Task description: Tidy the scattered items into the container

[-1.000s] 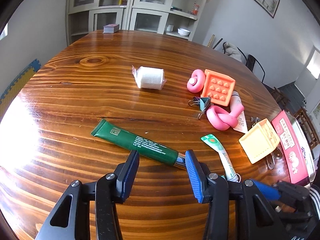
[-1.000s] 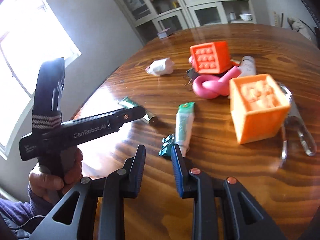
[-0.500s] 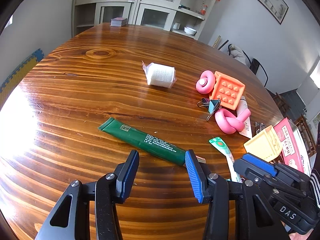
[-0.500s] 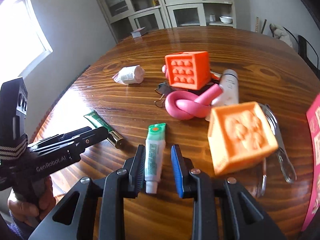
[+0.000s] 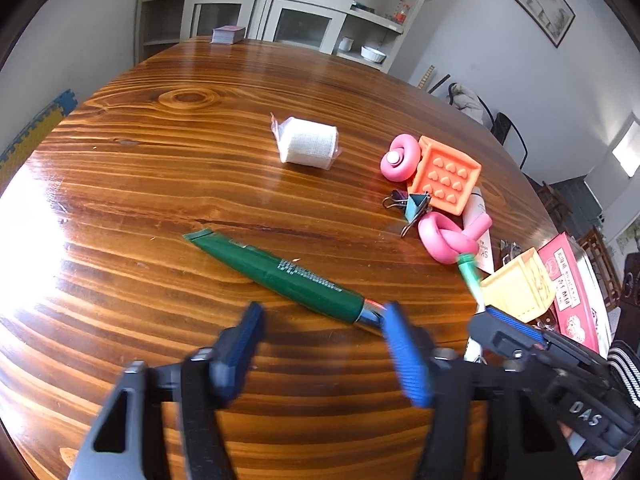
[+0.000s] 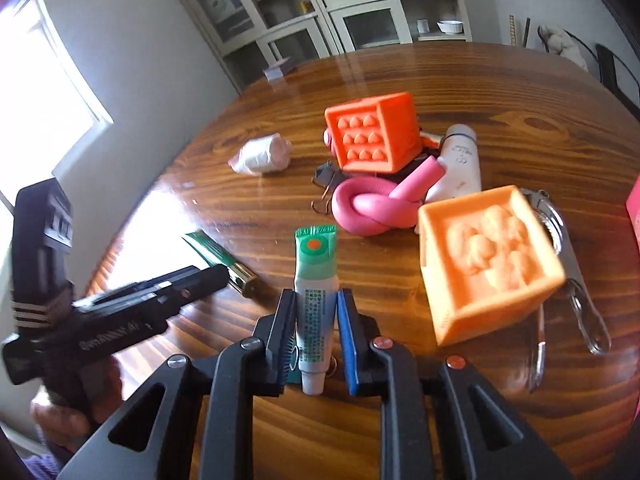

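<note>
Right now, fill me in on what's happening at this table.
A person holds a gripper in each hand. The right gripper is closing on the small green-and-white tube, its pads against its sides. The left gripper is opening over the cap end of the dark green tube, which lies on the wooden table.

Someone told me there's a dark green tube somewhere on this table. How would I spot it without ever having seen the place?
Start at the round wooden table and find the cluster of pink and orange toys. The dark green tube lies flat by itself on bare wood, apart from that cluster. It is long and slim with a shiny metallic cap, unlike the short white-and-green tube nearby.
</note>
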{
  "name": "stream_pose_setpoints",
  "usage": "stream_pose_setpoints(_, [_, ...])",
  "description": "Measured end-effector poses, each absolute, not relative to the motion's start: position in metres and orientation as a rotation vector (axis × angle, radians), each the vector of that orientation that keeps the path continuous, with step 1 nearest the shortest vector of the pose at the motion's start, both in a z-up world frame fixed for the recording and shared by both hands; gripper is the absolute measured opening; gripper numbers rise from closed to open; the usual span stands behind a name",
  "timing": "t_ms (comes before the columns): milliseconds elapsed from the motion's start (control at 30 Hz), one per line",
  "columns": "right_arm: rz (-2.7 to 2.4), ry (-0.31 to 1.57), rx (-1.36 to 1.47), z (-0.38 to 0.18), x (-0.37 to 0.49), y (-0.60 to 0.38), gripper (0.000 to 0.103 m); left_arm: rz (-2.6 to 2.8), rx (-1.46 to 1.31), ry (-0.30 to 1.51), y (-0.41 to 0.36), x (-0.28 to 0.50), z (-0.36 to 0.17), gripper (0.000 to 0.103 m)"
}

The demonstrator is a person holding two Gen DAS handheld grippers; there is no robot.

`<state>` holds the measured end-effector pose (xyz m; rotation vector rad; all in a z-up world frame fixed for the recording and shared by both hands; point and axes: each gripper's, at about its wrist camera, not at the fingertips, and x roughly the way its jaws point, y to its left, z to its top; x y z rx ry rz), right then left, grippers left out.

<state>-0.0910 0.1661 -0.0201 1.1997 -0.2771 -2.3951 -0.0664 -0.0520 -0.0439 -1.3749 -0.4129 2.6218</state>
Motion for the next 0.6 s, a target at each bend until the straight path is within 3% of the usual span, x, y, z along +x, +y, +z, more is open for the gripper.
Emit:
stream_pose_setpoints(167, [-2.431,-0.357,1.125,-0.012,-0.078,0.188,0.023,2.664,-1.408,-0.387,-0.046,-0.08,-0.046,0.084])
stream_pose_setpoints(433, [-2.476,-0.342,1.071,-0.003,-0.063,0.2,0.023,2.764,-1.411,-0.079,-0.015,-0.096,-0.052,0.083])
stream_pose_setpoints(467, [-2.488,-0.318,1.065,-0.002,-0.062,0.198,0.023,2.773,-1.398,-0.018,-0.009,-0.095,-0.054,0.08])
stream_pose_setpoints(533, [-2.509,-0.277,1.059,-0.003,-0.061,0.194,0.023,2.757,-1.355,0.037,0.0,-0.092,-0.052,0.055])
stream_pose_setpoints(600, [-2.517,-0.249,1.058,-0.004,-0.06,0.195,0.023,2.732,-1.334,0.065,0.005,-0.089,-0.05,0.037])
